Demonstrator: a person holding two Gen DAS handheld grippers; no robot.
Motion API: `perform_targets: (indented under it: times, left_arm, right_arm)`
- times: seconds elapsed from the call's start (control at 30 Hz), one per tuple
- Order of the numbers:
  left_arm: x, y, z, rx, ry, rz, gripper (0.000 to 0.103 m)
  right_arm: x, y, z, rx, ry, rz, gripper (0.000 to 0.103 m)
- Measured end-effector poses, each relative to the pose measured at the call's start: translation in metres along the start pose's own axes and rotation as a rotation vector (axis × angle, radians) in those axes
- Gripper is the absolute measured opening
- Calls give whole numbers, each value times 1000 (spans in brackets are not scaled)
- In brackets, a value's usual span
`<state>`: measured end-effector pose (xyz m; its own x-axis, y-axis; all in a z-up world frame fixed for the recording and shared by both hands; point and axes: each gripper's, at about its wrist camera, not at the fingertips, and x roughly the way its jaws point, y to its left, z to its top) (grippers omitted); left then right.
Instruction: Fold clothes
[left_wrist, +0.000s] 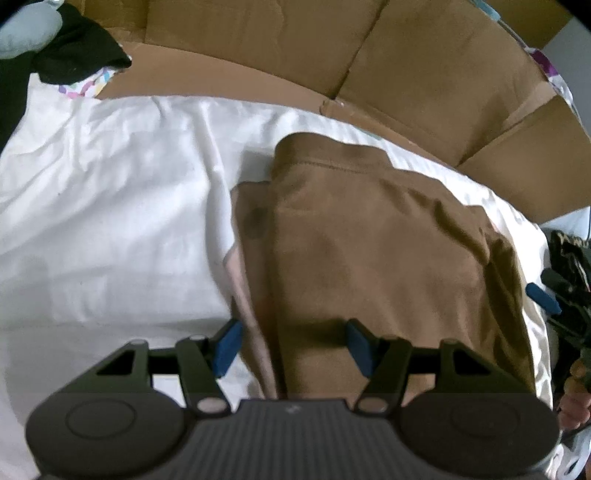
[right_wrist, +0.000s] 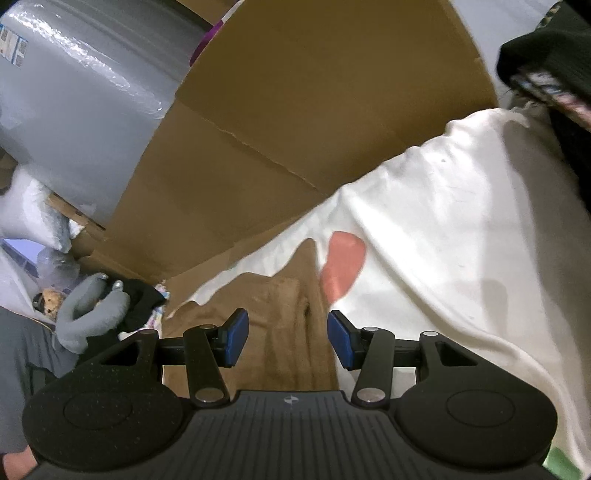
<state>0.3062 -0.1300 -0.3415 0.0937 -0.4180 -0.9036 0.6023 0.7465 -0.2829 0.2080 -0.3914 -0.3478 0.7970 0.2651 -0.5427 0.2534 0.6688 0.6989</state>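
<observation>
Hovering over a partly folded brown garment (left_wrist: 369, 236) at the centre of the left wrist view, the left gripper (left_wrist: 291, 345) is pointing steeply down with its blue pads spread to either side of the cloth's near edge, gripping nothing. The garment is lying on a white sheet (left_wrist: 110, 206), with cardboard flaps (left_wrist: 406, 74) filling the top of the frame and a dark heap of clothes (left_wrist: 70, 48) in the upper left. In the right wrist view the right gripper (right_wrist: 288, 339) is also standing released, its jaws apart above the brown cloth at lower centre, where a pinkish patch (right_wrist: 343, 266) is showing just right of centre against the sheet. The fold appears to be midway, the step in hand being a fresh approach to the near edge; the next move is calling for both sets of pads to settle onto the hem, pinch all layers together, and carry them evenly so the stack is not skewing
</observation>
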Motion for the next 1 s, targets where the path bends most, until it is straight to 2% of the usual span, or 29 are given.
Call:
perform_targets:
  times: [0.2,0.47,0.6,0.77,1.0]
  left_arm:
    - [1,-3,7,19,-8,-5,65]
    - [7,1,14,20,-1,-4,65]
    - [8,3,14,17,0,-8,65]
    - [7,3,13,20,2,-10,65]
    - [6,4,10,16,2,-11,65]
  right_arm:
    - [22,5,-1,-3,64,19,55]
    - [42,8,-2,-32,104,-21,54]
    - [45,7,3,-25,121,-1,55]
    - [60,-4,1,53,217,50,55]
    - [75,-1,9,96,171,84,55]
